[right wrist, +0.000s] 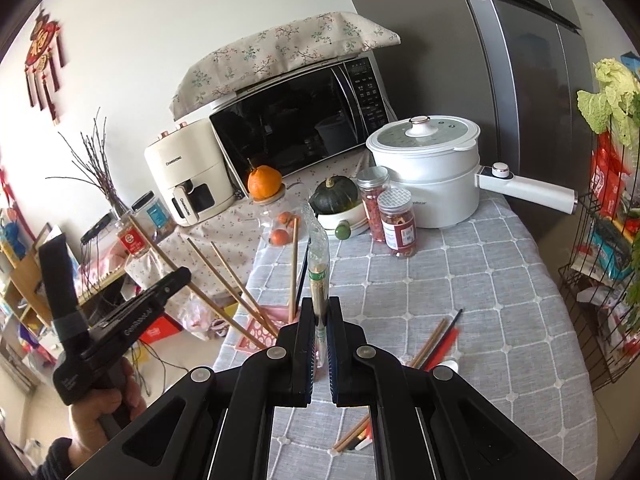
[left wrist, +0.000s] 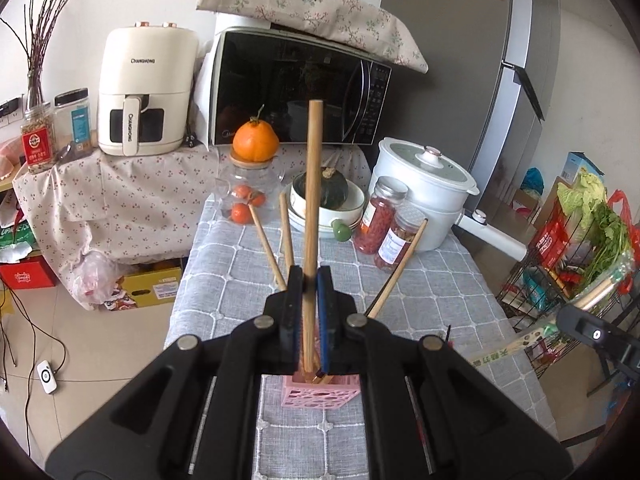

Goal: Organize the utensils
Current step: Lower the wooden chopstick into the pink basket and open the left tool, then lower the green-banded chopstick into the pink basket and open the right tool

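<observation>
My left gripper (left wrist: 309,280) is shut on a wooden chopstick (left wrist: 313,200) that stands upright with its lower end in the pink perforated holder (left wrist: 320,394). Several more wooden chopsticks (left wrist: 267,246) lean in the holder. My right gripper (right wrist: 320,312) is shut on a clear plastic packet of chopsticks (right wrist: 319,256), held upright above the table. In the right wrist view the holder (right wrist: 256,330) sits left of my right gripper, with the left gripper (right wrist: 120,320) beside it. Loose chopsticks (right wrist: 434,338) lie on the grey tablecloth to the right.
At the back of the table stand a white cooking pot (right wrist: 430,168), two jars (right wrist: 396,226), a bowl with a green squash (right wrist: 336,200) and a glass jar with oranges (left wrist: 248,192). A microwave (left wrist: 296,88) and air fryer (left wrist: 144,92) stand behind. A wire rack (right wrist: 600,272) is right.
</observation>
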`<state>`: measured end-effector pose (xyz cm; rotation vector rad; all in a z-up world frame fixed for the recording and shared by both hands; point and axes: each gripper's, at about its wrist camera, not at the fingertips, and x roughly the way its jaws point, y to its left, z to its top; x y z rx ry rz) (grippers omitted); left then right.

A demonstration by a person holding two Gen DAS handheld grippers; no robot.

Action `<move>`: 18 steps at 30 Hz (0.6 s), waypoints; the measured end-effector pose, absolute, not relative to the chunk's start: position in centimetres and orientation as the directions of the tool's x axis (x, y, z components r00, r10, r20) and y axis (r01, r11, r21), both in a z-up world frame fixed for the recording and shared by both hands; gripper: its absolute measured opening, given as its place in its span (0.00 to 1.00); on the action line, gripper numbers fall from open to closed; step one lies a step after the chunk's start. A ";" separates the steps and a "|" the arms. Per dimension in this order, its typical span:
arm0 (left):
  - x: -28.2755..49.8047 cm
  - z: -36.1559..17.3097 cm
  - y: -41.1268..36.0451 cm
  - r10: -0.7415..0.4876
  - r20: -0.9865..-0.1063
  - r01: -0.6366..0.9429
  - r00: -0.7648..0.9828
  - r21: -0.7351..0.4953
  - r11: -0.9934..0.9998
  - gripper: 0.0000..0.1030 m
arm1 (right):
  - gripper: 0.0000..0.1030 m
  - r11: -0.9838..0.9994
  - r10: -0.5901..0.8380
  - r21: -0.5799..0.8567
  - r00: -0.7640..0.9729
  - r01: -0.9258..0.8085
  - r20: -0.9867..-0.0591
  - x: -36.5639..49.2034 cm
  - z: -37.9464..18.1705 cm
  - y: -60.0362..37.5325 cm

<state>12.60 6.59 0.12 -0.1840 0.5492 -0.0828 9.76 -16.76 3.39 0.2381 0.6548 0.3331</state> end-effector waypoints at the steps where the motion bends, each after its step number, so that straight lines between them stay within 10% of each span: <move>1: 12.8 -0.1 6.5 -0.124 -0.516 0.027 0.848 -0.192 0.981 0.08 | 0.05 0.919 0.378 0.319 0.743 -0.231 -0.553 9.8 3.4 -16.6; 7: 12.8 -0.3 6.8 -0.118 -0.535 0.019 0.837 -0.186 0.982 0.41 | 0.05 0.905 0.412 0.336 0.741 -0.262 -0.530 9.7 3.6 -15.8; 18: 9.8 -0.9 9.3 -0.111 -0.607 0.015 0.787 -0.161 0.987 0.60 | 0.05 0.890 0.441 0.341 0.758 -0.302 -0.481 10.6 4.2 -13.2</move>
